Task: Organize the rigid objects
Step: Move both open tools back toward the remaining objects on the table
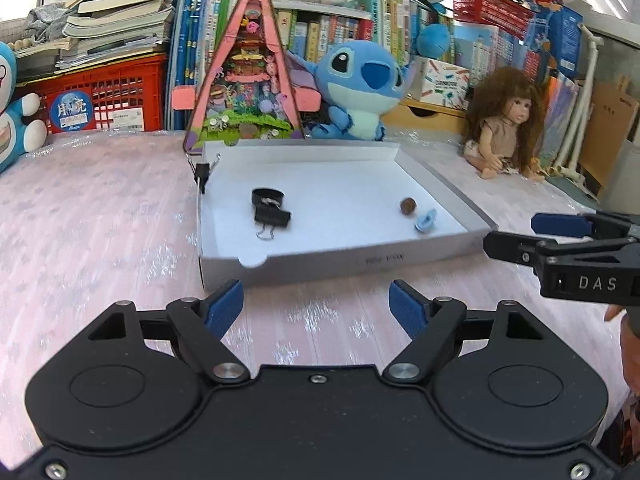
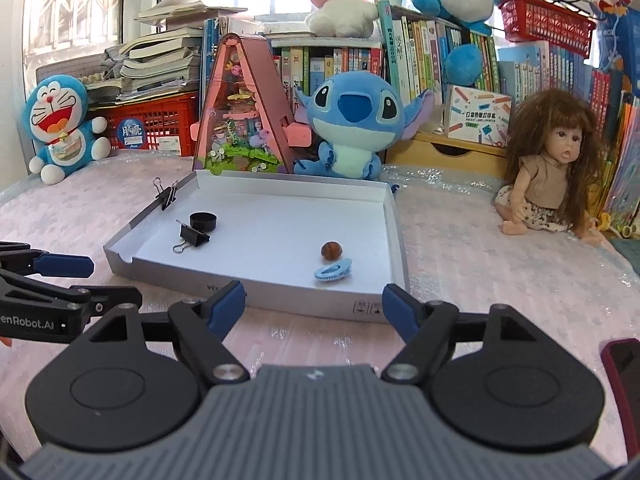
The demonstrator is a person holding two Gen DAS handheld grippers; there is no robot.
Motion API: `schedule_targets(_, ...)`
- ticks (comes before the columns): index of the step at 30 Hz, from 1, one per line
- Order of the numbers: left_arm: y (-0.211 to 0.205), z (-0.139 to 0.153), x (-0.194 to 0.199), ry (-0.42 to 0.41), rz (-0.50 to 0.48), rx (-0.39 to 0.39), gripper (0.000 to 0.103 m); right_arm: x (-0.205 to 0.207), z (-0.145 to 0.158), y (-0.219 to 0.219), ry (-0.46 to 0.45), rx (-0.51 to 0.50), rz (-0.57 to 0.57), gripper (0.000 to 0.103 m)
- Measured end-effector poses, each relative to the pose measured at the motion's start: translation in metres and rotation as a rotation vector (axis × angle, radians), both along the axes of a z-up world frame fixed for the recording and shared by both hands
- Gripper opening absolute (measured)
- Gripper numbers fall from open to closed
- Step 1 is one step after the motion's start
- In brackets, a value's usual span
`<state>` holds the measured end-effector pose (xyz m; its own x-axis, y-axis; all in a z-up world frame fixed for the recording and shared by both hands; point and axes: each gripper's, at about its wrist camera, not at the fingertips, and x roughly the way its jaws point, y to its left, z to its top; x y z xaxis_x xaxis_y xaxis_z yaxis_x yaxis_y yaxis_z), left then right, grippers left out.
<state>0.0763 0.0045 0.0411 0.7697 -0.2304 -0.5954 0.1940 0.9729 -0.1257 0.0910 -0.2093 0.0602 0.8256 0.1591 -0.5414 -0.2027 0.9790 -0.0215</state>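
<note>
A shallow white cardboard tray [image 1: 360,261] [image 2: 280,300] lies on the pink table. Inside it at the left are a black round cap [image 1: 267,196] [image 2: 203,221] and a black binder clip [image 1: 272,218] [image 2: 194,236]. To the right lie a brown ball [image 1: 408,205] [image 2: 331,250] and a light blue hair clip [image 1: 425,222] [image 2: 333,273]. Another binder clip [image 1: 203,170] [image 2: 167,195] grips the tray's left wall. My left gripper [image 1: 316,296] [image 2: 116,280] stands open and empty before the tray's near wall. My right gripper [image 2: 313,296] [image 1: 510,234] is open and empty beside the tray's near right corner.
Behind the tray stand a pink triangular model house [image 1: 248,80], a blue plush [image 2: 352,120] and shelves of books. A long-haired doll [image 2: 552,176] sits at the right, a blue-and-white cat plush [image 2: 60,128] at the left. A dark red phone [image 2: 624,380] lies near right.
</note>
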Motion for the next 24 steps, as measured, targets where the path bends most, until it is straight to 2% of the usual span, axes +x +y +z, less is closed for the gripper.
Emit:
schedule_targets(3,-0.001,-0.006,-0.013,-0.006,-0.020,0.015,0.079,-0.012,-0.006,-0.004,-0.024,-0.011,0.001,0.086)
schedule_targets(9,-0.006,-0.016,-0.034,-0.004,-0.055,0.047,0.080,-0.031,-0.024,-0.018,-0.002,-0.017,-0.011,0.086)
schedule_targets(24,-0.007,-0.032,-0.073,0.035,-0.106,0.047,0.079,-0.070,-0.048,-0.029,0.032,-0.089,-0.014,0.086)
